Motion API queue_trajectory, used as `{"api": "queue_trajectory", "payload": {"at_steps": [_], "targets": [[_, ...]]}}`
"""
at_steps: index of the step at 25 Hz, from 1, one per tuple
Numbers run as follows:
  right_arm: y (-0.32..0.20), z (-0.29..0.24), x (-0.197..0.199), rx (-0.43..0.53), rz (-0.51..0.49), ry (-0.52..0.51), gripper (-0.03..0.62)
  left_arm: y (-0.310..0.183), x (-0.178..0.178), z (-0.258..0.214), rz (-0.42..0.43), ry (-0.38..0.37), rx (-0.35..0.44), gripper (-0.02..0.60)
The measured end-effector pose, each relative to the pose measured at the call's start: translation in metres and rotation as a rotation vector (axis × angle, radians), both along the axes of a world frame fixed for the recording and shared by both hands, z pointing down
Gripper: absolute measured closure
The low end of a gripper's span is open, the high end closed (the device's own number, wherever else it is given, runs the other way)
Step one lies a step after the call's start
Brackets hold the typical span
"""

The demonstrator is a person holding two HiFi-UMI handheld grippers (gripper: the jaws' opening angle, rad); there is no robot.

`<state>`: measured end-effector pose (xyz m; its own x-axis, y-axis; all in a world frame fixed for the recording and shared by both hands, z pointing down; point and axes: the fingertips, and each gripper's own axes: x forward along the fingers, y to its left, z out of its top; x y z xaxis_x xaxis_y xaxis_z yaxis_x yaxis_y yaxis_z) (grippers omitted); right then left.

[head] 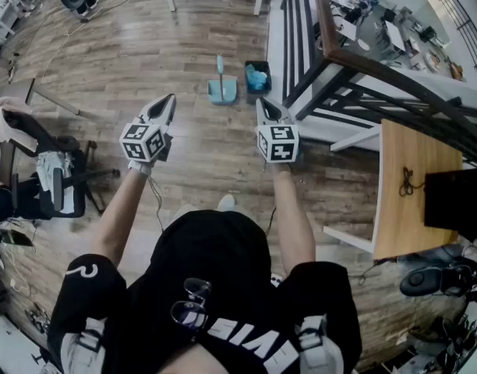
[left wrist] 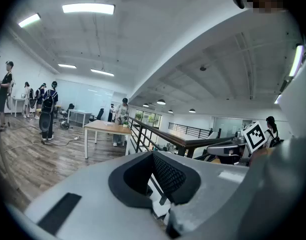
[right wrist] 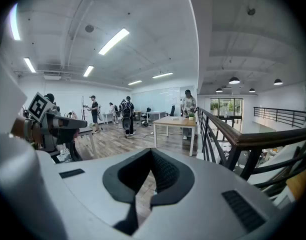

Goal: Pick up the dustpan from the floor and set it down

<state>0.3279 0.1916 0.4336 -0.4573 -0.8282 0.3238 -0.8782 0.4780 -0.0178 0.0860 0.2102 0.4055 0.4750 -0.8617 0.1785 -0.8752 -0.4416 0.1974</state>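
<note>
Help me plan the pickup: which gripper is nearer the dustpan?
Right. The right gripper hangs just right of the dustpan; the left gripper hangs farther off to its left.

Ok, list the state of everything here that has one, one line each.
left hand-held gripper: shut, empty, held in the air short of the dustpan.
right hand-held gripper: shut, empty, held in the air.
dustpan: resting on the floor, not yet picked up, touched by neither gripper.
dark bin: standing on the floor beside the dustpan, open at the top, blue material inside.
</note>
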Motion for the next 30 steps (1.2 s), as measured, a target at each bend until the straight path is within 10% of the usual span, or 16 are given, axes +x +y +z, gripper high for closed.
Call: {"api": "queue_trajectory", "payload": {"at_steps": [20, 30], "targets": [[-0.042, 0.013, -0.023, -0.013, -0.043, 0.013, 0.599, -0.027, -0.021, 0.021, -0.054, 0.016, -0.034, 0.583], [-0.157, 0.043, -0.064, -0.068, -0.033, 0.037, 0.597, -0.146, -0.062, 0.052, -0.050, 0.044, -0.072, 0.583]]}}
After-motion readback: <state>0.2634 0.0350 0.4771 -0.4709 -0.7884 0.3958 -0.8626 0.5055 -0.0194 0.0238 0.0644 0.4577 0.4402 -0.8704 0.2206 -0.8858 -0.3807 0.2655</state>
